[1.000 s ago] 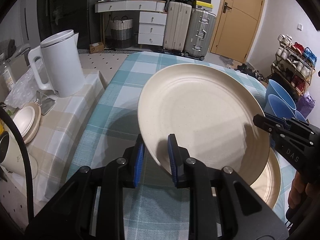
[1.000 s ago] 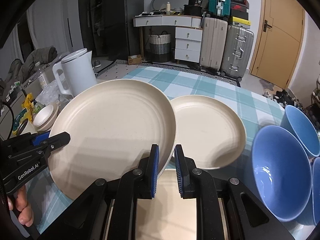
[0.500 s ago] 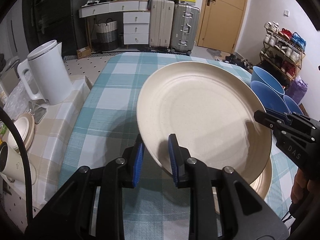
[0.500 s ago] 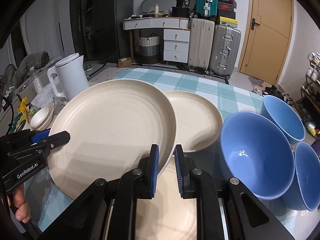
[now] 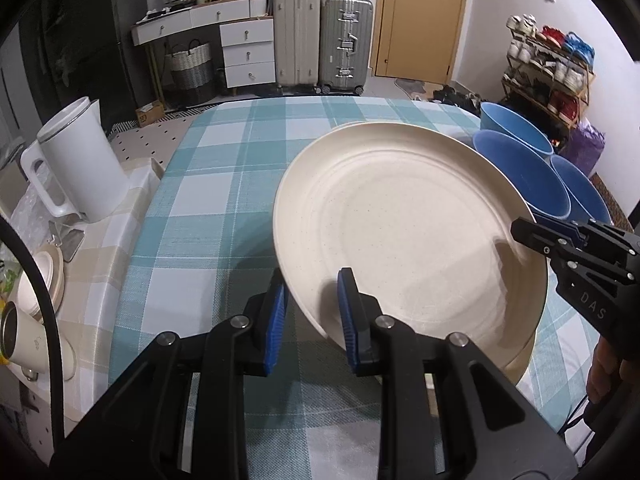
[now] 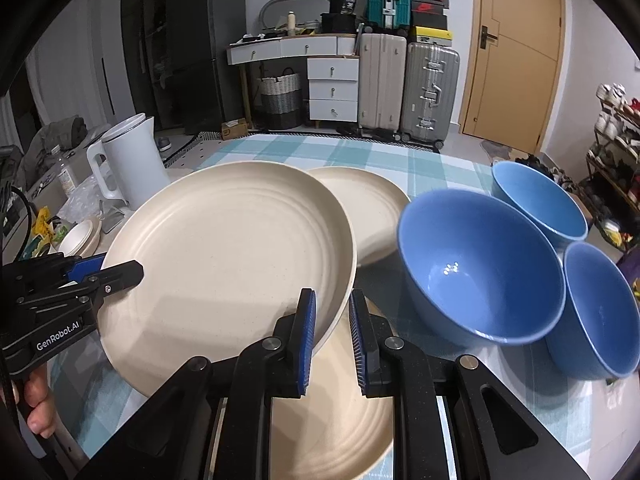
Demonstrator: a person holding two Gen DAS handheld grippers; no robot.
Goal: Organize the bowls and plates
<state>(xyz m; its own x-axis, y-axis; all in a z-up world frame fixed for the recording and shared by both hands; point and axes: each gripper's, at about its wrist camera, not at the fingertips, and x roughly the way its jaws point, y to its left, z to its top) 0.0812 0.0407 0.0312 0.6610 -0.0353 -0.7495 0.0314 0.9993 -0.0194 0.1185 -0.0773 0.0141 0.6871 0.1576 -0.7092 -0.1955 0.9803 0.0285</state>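
A large cream plate (image 5: pixel 408 232) (image 6: pixel 228 264) hangs above the checked table, held from both sides. My left gripper (image 5: pixel 312 312) is shut on its left rim. My right gripper (image 6: pixel 332 320) is shut on its right rim; it also shows in the left wrist view (image 5: pixel 532 236). A second cream plate (image 6: pixel 340 420) lies on the table right under the held one. A third cream plate (image 6: pixel 368 208) lies farther back. Three blue bowls (image 6: pixel 480 268) (image 6: pixel 540 204) (image 6: pixel 600 312) stand at the right.
A white kettle (image 5: pixel 76 160) stands on a side table at the left with small cream dishes (image 5: pixel 44 276) and a cup (image 5: pixel 28 344). The checked tablecloth (image 5: pixel 224 184) stretches ahead. Suitcases, drawers and a door are beyond the table.
Both grippers have carried the held plate to the right, over the plate lying on the table. The blue bowls have come closer in view.
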